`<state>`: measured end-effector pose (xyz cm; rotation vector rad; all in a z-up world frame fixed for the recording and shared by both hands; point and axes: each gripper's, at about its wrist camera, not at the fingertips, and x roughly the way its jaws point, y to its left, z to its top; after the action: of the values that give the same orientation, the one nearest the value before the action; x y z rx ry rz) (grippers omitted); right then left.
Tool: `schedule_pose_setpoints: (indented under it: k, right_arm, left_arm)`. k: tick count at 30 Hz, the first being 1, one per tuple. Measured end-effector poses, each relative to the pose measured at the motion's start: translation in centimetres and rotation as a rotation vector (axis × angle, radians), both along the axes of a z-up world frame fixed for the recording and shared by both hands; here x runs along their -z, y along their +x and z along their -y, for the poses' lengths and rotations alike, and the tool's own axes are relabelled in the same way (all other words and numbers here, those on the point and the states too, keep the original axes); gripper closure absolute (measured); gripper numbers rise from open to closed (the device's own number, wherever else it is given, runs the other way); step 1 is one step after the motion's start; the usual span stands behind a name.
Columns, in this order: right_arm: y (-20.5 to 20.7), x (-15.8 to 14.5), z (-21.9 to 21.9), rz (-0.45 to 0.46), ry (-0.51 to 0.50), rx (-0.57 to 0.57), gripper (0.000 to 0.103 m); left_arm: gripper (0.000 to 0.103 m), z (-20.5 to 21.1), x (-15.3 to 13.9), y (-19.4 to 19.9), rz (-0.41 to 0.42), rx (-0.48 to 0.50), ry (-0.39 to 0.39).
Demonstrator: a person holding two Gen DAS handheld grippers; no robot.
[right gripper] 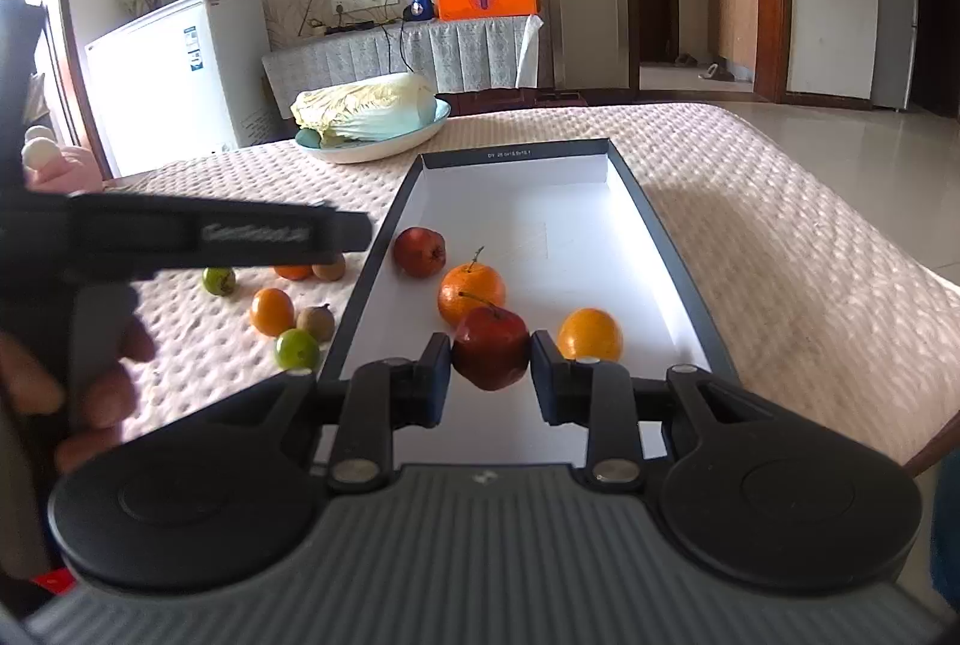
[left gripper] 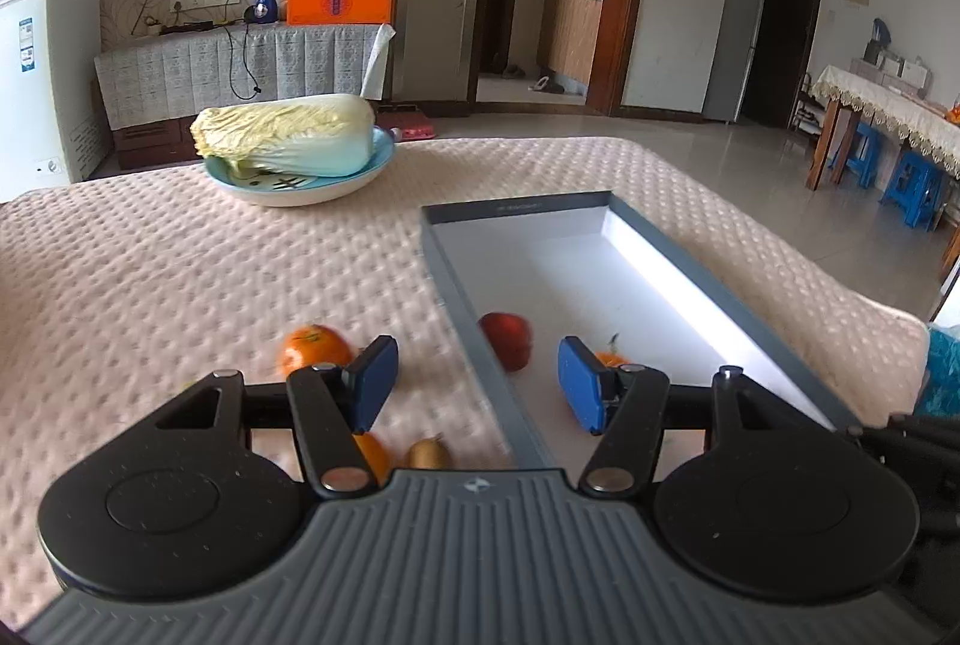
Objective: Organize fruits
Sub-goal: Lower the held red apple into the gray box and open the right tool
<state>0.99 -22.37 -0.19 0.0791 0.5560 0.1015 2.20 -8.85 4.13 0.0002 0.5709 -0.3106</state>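
A grey-rimmed white tray point(right gripper: 654, 225) lies on the pink cloth. My right gripper point(right gripper: 491, 366) is shut on a red apple point(right gripper: 491, 351) above the tray's near end. In the tray lie a dark red fruit point(right gripper: 419, 251), a stemmed orange point(right gripper: 471, 288) and another orange point(right gripper: 590, 334). Left of the tray lie an orange point(right gripper: 272, 311), a kiwi point(right gripper: 316, 322) and two green fruits point(right gripper: 296, 348). My left gripper point(left gripper: 477, 381) is open and empty over the tray's left rim point(left gripper: 474, 321). An orange point(left gripper: 312, 348), a red fruit point(left gripper: 507, 339) and a kiwi point(left gripper: 429, 454) show there.
A plate point(left gripper: 300, 189) with a napa cabbage point(left gripper: 288, 135) stands at the table's far side. The left handheld gripper's body point(right gripper: 180, 237) crosses the right wrist view over the loose fruit. The table's edge is to the right of the tray.
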Motion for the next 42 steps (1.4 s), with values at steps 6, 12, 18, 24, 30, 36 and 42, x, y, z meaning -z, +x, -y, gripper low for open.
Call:
schedule_pose_setpoints:
  k: [6,12,18,24,30,36,42]
  right_arm:
    - [0.9,0.4,-0.7,-0.017,0.013,0.027,0.071]
    - [1.4,0.8,-1.4,-0.023,0.014,0.027,0.071]
    - [2.0,1.3,-1.5,-0.046,0.005,0.017,0.071]
    - [2.2,1.8,-0.9,-0.086,0.008,0.046,0.071]
    - [2.1,1.7,-0.5,-0.078,0.001,0.069,0.071]
    - [1.8,1.3,-0.1,-0.051,-0.01,0.084,0.07]
    - [1.4,0.6,0.1,-0.007,0.026,0.081,0.069]
  left_arm:
    - [0.038,-1.9,0.4,-0.9,-0.02,0.001,0.039]
    - [0.038,-3.9,0.8,-1.6,-0.043,-0.013,0.029]
    - [0.038,-4.4,1.0,-1.9,-0.058,-0.016,0.035]
    - [0.038,-2.9,1.6,-0.5,-0.081,-0.043,0.03]
    - [0.038,-0.7,2.1,0.4,-0.092,-0.027,0.039]
    - [0.038,-0.5,2.1,0.5,-0.092,-0.022,0.032]
    - [0.038,-1.4,2.0,0.1,-0.091,-0.017,0.038]
